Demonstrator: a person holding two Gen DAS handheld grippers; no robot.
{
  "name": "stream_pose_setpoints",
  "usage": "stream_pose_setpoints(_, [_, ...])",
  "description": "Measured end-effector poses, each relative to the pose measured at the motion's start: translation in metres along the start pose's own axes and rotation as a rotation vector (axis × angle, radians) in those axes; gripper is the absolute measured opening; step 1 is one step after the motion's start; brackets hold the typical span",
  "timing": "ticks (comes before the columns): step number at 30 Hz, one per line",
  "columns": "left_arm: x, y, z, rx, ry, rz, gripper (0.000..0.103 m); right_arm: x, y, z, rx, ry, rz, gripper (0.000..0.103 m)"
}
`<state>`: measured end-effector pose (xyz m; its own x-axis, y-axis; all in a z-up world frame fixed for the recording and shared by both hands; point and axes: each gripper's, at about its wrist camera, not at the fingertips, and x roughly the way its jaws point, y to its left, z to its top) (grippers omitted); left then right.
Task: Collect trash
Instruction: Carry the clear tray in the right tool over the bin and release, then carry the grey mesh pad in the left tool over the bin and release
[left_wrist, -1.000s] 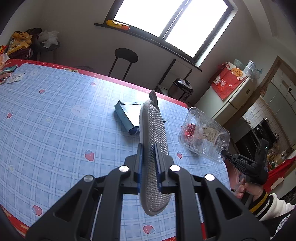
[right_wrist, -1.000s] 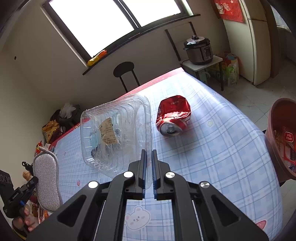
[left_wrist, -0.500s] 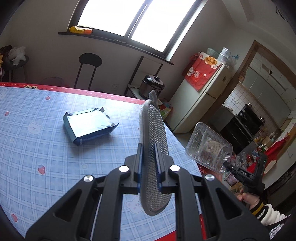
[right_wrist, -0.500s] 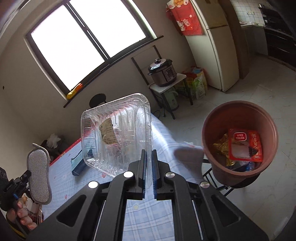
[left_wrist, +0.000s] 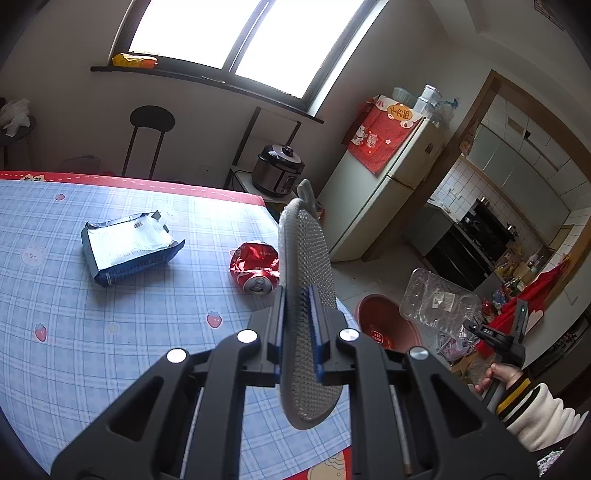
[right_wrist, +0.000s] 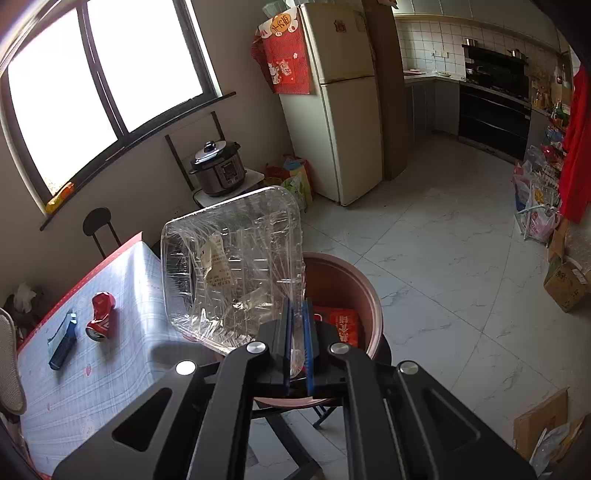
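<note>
While I hold this clear plastic tray (right_wrist: 232, 266) by one rim, it feels like a light, flimsy thing to me: thin walls that would buckle if squeezed hard, slick too, so the edge is the place to pinch. It's see-through, crinkled, with a paper label inside. My right claw (right_wrist: 299, 343) is clamped on that rim, and the tray hangs above the near-left lip of the brown bin (right_wrist: 365, 295), just off the table's (right_wrist: 110, 387) right end. My left claw (left_wrist: 298, 332) grips a grey mesh pad (left_wrist: 310, 266). Far left, the crushed red can (right_wrist: 101, 314) and blue packet (right_wrist: 62, 343) wait on the cloth.
</note>
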<state>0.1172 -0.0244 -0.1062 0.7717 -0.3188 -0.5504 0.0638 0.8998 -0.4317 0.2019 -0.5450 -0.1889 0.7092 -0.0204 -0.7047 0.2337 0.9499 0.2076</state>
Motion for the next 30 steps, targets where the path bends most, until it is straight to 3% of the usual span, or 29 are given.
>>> stream_pose_setpoints(9, [-0.013,0.006,-0.007,-0.034,-0.023,0.06,0.016,0.044,0.0,0.023,-0.036,0.058,-0.078,0.01])
stream_pose_setpoints(10, [-0.015,0.005,-0.006,-0.033,-0.027,0.063,0.016,0.049,0.003,0.024,-0.039,0.066,-0.07,0.016])
stream_pose_setpoints(11, [-0.015,0.005,-0.005,-0.031,-0.03,0.062,0.016,0.055,0.006,0.027,-0.044,0.081,-0.051,0.041])
stream_pose_setpoints(13, [-0.014,0.001,-0.002,-0.019,-0.029,0.058,0.016,0.057,0.013,0.028,-0.059,0.073,-0.022,0.067])
stream_pose_setpoints(15, [-0.011,-0.004,-0.001,-0.006,-0.024,0.049,0.016,0.051,0.02,0.029,-0.077,0.05,-0.005,0.07])
stream_pose_setpoints(19, [0.005,-0.018,0.003,0.026,-0.001,0.014,0.016,0.033,0.022,0.026,-0.06,0.027,-0.007,0.096])
stream_pose_setpoints(30, [0.084,-0.101,0.02,0.161,0.079,-0.16,0.016,-0.017,-0.008,-0.005,0.057,0.046,-0.009,0.098])
